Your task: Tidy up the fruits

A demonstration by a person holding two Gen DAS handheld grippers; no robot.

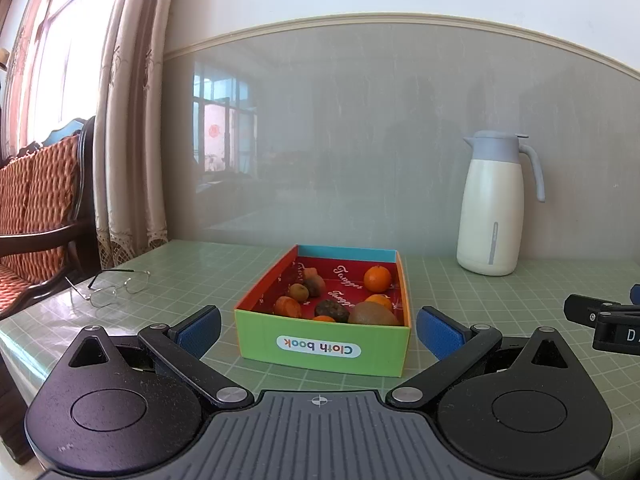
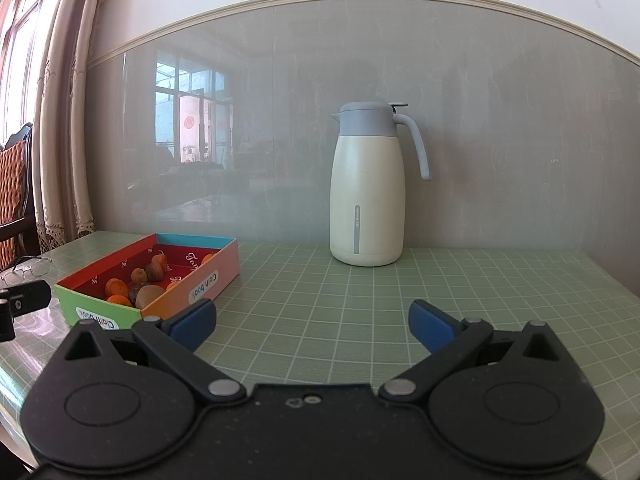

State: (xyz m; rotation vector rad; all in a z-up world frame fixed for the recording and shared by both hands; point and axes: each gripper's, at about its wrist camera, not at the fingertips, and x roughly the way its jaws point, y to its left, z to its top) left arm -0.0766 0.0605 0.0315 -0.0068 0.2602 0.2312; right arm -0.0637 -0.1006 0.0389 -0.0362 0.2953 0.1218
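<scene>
A colourful cardboard box [image 1: 324, 346] labelled "Cloth book" sits on the green grid mat. Inside it lie several fruits: an orange [image 1: 377, 278], a brown kiwi [image 1: 374, 314], a dark wrinkled fruit [image 1: 332, 309] and small orange and brown ones. My left gripper [image 1: 318, 326] is open and empty, its blue pads on either side of the box's near wall. My right gripper [image 2: 312, 320] is open and empty over bare mat, to the right of the box [image 2: 192, 286]. The right gripper's edge shows in the left wrist view [image 1: 604, 316].
A cream thermos jug [image 2: 367, 186] with a grey lid stands at the back against the grey wall; it also shows in the left wrist view [image 1: 494, 204]. Wire-rimmed glasses [image 1: 110, 286] lie at the table's left edge. A chair and curtain stand left of the table.
</scene>
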